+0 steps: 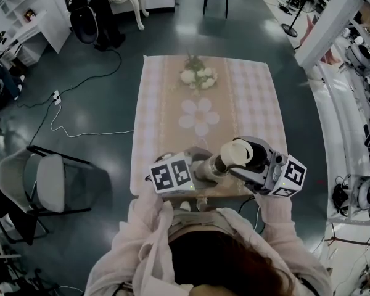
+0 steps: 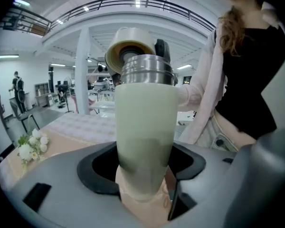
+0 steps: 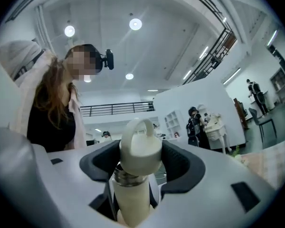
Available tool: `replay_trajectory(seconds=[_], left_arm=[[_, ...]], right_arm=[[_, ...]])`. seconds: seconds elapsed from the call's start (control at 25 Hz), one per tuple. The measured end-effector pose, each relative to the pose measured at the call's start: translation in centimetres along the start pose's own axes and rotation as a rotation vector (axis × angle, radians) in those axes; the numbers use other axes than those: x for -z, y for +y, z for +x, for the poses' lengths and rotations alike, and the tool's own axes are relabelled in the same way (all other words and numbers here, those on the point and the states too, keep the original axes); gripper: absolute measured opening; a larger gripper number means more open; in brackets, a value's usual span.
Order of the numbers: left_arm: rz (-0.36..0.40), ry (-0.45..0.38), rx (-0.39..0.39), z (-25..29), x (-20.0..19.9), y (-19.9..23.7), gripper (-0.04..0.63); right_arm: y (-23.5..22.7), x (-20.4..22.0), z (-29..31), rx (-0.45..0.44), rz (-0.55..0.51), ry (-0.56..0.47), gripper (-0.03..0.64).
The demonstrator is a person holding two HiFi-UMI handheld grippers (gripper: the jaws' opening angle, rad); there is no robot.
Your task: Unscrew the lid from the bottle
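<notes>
Lid [image 3: 140, 146] sat clamped in the right tongs [image 3: 141, 161], tilted at the steel neck [image 3: 128, 177]. Left tongs [image 2: 145, 170] clenched the thermos bottle [image 2: 145, 127]

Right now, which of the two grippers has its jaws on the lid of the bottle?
The right gripper: its jaws clamp the cream lid, whereas the left gripper holds the bottle by its pale body.

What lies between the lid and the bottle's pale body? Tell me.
The steel neck, plain in both gripper views.
</notes>
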State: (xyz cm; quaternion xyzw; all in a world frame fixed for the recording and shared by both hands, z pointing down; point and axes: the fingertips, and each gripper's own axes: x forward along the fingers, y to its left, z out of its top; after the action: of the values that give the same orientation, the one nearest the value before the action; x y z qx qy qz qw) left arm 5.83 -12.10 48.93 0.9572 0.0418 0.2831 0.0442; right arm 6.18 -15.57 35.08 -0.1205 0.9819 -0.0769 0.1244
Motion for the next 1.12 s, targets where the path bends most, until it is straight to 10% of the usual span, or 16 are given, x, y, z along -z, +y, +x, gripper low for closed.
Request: replay_trajectory(seconds=[0.72, 1.12], left_arm=[[-0.206, -0.21, -0.589, -4.3, 0.6, 8.5, 0.316], [-0.198, -0.229, -0.672, -5.0, 0.1, 10.9, 0.316]], right_arm=[[-6.8, 2.0, -4.5, 0.522, 0.07, 0.039, 0.29], [-8.5, 2.8, -5.1, 0.567, 0.067, 0.098, 0.29]])
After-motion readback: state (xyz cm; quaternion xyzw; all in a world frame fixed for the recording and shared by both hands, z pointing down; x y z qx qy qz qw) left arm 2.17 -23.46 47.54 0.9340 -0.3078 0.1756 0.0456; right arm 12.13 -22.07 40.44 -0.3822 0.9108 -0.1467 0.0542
